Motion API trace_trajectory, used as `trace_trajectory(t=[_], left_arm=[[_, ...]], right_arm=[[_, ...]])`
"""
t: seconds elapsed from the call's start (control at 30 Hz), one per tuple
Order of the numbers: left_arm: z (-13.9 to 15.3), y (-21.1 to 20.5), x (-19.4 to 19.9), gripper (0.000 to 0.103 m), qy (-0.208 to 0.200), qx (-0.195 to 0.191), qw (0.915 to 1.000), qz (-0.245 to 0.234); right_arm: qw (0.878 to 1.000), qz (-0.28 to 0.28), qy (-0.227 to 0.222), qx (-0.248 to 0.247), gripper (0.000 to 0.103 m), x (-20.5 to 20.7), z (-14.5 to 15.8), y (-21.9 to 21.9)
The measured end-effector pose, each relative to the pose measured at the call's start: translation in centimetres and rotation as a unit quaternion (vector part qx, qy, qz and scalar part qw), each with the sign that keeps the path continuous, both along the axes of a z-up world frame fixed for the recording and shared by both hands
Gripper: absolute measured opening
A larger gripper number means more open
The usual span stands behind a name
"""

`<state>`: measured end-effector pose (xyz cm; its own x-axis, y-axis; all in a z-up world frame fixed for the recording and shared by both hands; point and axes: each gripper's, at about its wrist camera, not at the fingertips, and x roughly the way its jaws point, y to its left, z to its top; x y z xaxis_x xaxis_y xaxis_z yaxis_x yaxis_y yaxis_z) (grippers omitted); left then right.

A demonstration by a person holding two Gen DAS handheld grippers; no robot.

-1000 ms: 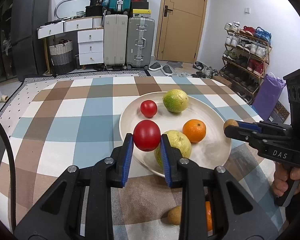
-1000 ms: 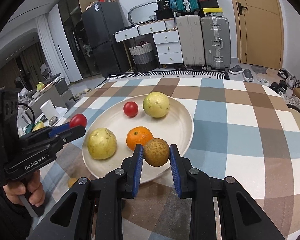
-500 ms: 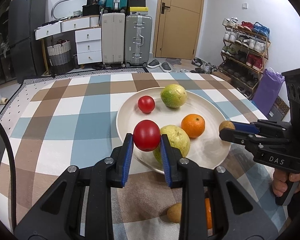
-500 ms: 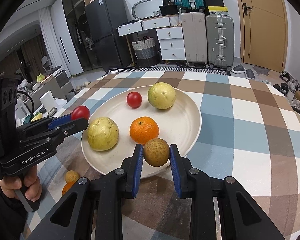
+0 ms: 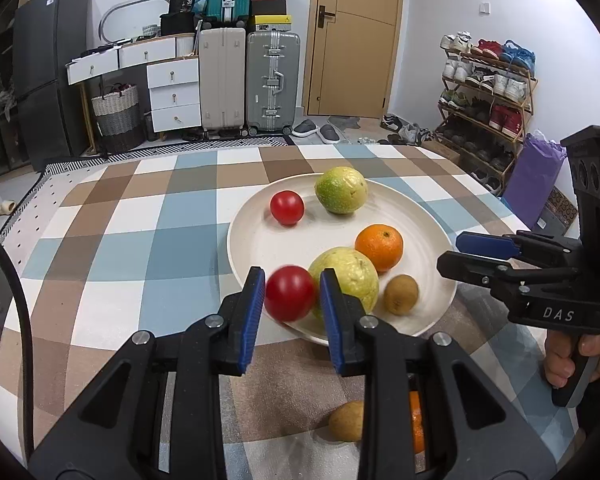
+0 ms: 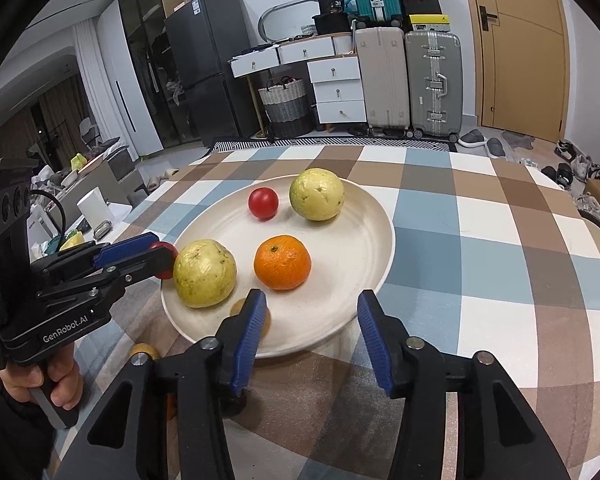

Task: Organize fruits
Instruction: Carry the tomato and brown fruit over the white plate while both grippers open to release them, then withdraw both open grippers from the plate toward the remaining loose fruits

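Observation:
My left gripper (image 5: 292,300) is shut on a red tomato (image 5: 289,293) at the near left rim of the cream plate (image 5: 260,240). On the plate lie a second tomato (image 5: 287,207), two green-yellow guavas (image 5: 341,195) (image 5: 350,274), an orange (image 5: 379,243) and a brown kiwi (image 5: 401,294). My right gripper (image 6: 312,320) is open and empty above the plate's near rim (image 6: 364,320). The kiwi (image 6: 240,307) lies partly hidden behind its left finger. The left gripper also shows in the right wrist view (image 6: 156,252).
The plate sits on a checked tablecloth (image 5: 140,240). A second kiwi (image 5: 346,420) and an orange (image 5: 417,424) lie on the cloth in front of the plate, partly hidden by my left gripper's finger. Suitcases, drawers and a shoe rack stand beyond the table.
My right gripper has opened and let the kiwi go; it now lies on the plate. The left gripper with the tomato has moved closer over the plate's rim.

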<state>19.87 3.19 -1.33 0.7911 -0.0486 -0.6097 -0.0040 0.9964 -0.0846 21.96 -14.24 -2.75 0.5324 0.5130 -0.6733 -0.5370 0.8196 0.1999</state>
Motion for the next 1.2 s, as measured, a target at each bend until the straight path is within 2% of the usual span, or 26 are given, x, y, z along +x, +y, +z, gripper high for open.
trace_trajectory(t=[0.1,0.13,0.2,0.23,0.27,0.5,0.63,0.67,0.9,1.2], left_arm=[[-0.3,0.2,-0.2,0.033,0.013,-0.006,0.9999,0.002],[-0.3,0.3,-0.4,0.038,0.013,-0.008,0.9999,0.005],[-0.2,0.6,-0.8,0.057,0.008,-0.011,0.9998,0.012],[-0.1,0.7,-1.0,0.075,0.005,-0.011,0.9997,0.019],[-0.1,0.8,-1.2,0.083,0.002,-0.010,0.9997,0.023],[0.1,0.7,-2.4,0.087,0.000,-0.006,0.9995,0.029],[0.1,0.6,-3.5,0.102,-0.002,-0.008,0.9995,0.031],[0.1,0.6,-3.9,0.102,-0.004,-0.008,0.9994,0.034],[0.0,0.8,-5.9,0.102,0.004,-0.006,0.9992,0.038],[-0.4,0.8,-6.2,0.102,0.027,-0.008,0.9991,0.030]], right_arm=[[1.000,-0.002,0.003,0.003,0.062,0.0,0.0,-0.2],[1.000,-0.003,0.002,0.006,0.066,-0.1,0.0,-0.4],[1.000,-0.004,-0.005,0.007,0.070,-0.4,0.2,-0.4],[1.000,-0.003,-0.007,0.005,0.074,-0.5,0.3,-0.4],[1.000,-0.001,-0.008,0.003,0.077,-0.6,0.3,-0.3],[0.999,0.015,-0.026,-0.017,0.089,-1.7,0.4,0.5],[0.999,0.008,-0.024,-0.024,0.101,-2.5,0.3,0.0],[0.999,0.008,-0.025,-0.020,0.102,-2.7,0.4,-0.3],[0.999,0.023,0.008,-0.031,0.103,-3.4,-0.4,-1.4],[0.997,0.052,0.014,-0.061,0.103,-4.3,-1.0,-0.3]])
